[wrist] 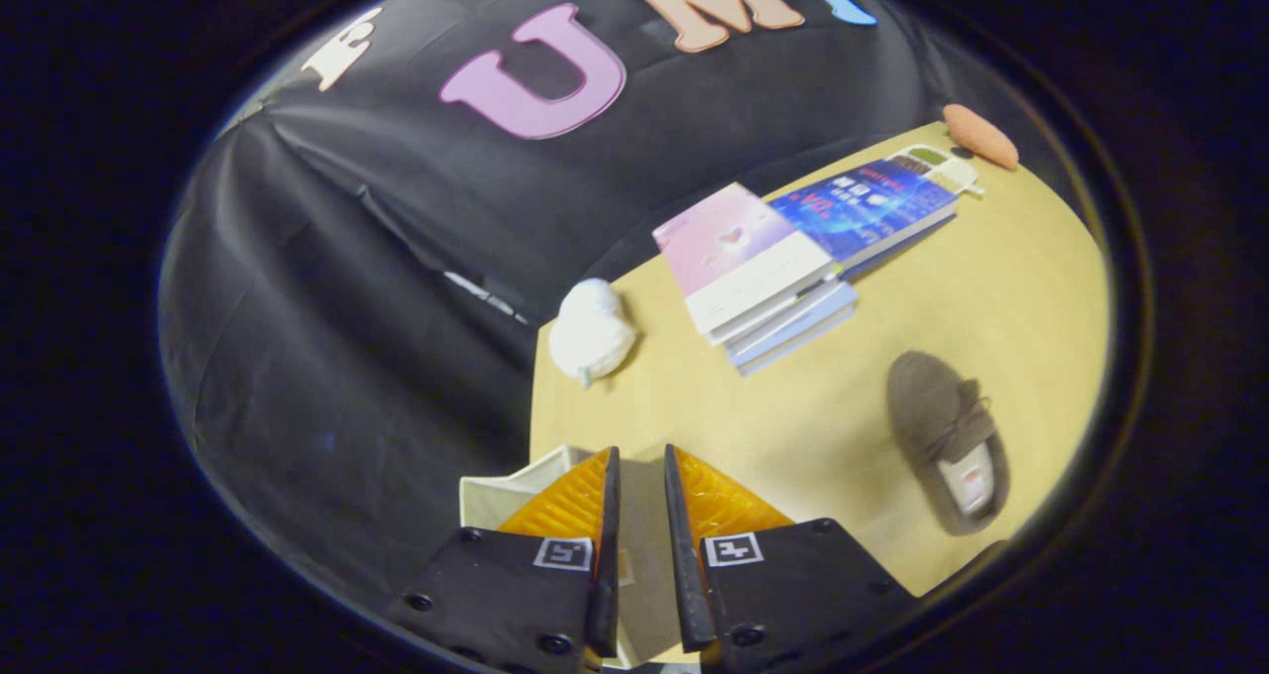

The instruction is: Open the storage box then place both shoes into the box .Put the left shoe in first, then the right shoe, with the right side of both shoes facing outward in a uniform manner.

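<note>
- The tool [635,466] hangs above the near edge of a pale wooden desk [872,406], its two fingers drawn close with only a narrow gap between them and nothing gripped in that gap.
- A corner of a light-coloured box [493,501] shows just beside and under the left finger, at the desk's near edge.
- A brown lace-up shoe [947,441] lies on the desk to the right of the fingers and well apart from them, its opening showing a pale insole.
- Beyond the fingers sits a stack of books [768,278], a pink-covered one on top; a blue-covered book [867,208] lies just behind it, touching the stack.
- A white soft toy [591,332] rests near the desk's left edge, beside the books.
- An orange object [980,136] lies at the far end of the desk, past the blue book.
</note>
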Demonstrator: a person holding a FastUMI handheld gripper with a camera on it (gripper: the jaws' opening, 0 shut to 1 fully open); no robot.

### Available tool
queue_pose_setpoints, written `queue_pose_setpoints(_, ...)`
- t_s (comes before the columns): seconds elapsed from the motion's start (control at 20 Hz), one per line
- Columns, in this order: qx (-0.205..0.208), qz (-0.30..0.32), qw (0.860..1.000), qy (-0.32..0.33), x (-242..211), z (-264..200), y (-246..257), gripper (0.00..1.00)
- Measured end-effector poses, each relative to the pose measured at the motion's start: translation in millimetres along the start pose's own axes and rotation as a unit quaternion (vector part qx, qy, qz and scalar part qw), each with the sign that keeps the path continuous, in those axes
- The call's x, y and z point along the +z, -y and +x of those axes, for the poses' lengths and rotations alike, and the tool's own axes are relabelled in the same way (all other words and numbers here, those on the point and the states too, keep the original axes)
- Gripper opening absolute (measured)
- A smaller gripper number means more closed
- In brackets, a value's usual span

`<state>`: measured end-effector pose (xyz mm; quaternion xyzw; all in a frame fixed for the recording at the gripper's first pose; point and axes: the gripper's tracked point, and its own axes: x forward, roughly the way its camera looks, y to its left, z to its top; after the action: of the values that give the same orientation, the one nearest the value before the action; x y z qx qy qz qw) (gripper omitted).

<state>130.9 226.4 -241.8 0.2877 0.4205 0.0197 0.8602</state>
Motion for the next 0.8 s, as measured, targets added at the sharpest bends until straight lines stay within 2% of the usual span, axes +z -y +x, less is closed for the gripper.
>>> queue_pose_setpoints(0.1, -0.025, -0.002, 0.999, 0.020, 20.3, -5.8, 34.8, 0.27)
queue_pose_setpoints(0.4, -0.093, -0.006, 0.994, 0.049, 43.4, -35.1, 138.0, 0.27)
queue_pose_setpoints(0.6, -0.132, -0.036, 0.990, 0.040, 32.2, -44.1, 199.2, 0.27)
queue_pose_setpoints(0.8, -0.156, -0.055, 0.986, 0.013, 5.4, -48.5, 237.8, 0.27)
